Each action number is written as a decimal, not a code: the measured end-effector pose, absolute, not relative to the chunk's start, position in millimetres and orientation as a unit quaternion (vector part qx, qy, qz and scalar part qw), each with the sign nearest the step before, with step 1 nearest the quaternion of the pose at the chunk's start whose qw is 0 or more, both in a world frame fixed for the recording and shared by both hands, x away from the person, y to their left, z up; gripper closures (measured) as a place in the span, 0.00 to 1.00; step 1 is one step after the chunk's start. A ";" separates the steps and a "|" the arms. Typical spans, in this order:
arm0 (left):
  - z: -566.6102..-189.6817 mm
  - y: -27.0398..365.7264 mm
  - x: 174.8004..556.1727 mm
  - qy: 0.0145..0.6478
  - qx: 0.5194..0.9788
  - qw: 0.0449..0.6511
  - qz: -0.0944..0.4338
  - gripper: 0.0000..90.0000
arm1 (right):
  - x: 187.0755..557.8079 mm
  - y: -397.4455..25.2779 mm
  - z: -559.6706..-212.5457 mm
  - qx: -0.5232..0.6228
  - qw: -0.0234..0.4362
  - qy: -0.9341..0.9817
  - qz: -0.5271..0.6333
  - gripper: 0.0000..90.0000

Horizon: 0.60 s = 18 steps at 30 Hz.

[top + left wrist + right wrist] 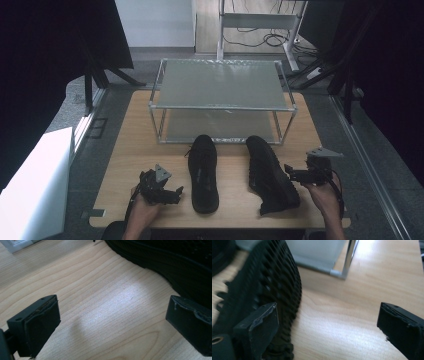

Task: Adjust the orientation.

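Two black shoes lie on the wooden table (235,205). The left shoe (203,172) stands upright with its toe toward me. The right shoe (270,172) is tipped on its side. My left gripper (175,194) is open just left of the left shoe's toe; in the left gripper view, bare wood lies between the left gripper (112,315) jaws and the shoe (175,262) is at upper right. My right gripper (290,173) is open at the right shoe's side. In the right gripper view the ribbed sole (272,282) sits by the left jaw of the right gripper (329,322), with nothing between the jaws.
A two-tier metal rack (222,106) with grey shelves stands at the back of the table, its corner leg (350,257) near the right shoe. A white box (35,185) sits off the table to the left. Black curtains hang on both sides.
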<state>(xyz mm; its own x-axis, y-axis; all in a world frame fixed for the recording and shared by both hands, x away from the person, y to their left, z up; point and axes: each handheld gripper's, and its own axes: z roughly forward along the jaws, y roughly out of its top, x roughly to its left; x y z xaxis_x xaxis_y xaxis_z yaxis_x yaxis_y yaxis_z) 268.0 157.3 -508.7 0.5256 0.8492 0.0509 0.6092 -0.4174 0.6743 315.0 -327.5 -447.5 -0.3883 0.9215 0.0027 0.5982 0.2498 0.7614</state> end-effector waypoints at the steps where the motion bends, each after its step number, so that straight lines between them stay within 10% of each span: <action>1: -508.7 156.9 267.8 0.445 0.819 0.303 0.197 0.00 | 314.8 -327.4 -443.9 0.504 0.228 0.751 0.361 0.03; 18: -510.2 154.6 267.4 0.440 0.824 0.297 0.196 0.00 | 319.9 -326.9 -446.7 0.516 0.203 0.741 0.379 0.00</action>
<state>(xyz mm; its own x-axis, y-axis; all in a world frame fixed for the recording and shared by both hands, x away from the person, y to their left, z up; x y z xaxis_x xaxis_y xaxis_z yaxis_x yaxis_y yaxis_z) 267.4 154.6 -510.2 0.5365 0.8416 0.0616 0.6084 -0.4364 0.6629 319.9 -326.9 -446.7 -0.3857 0.9182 0.0902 0.6109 0.1809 0.7707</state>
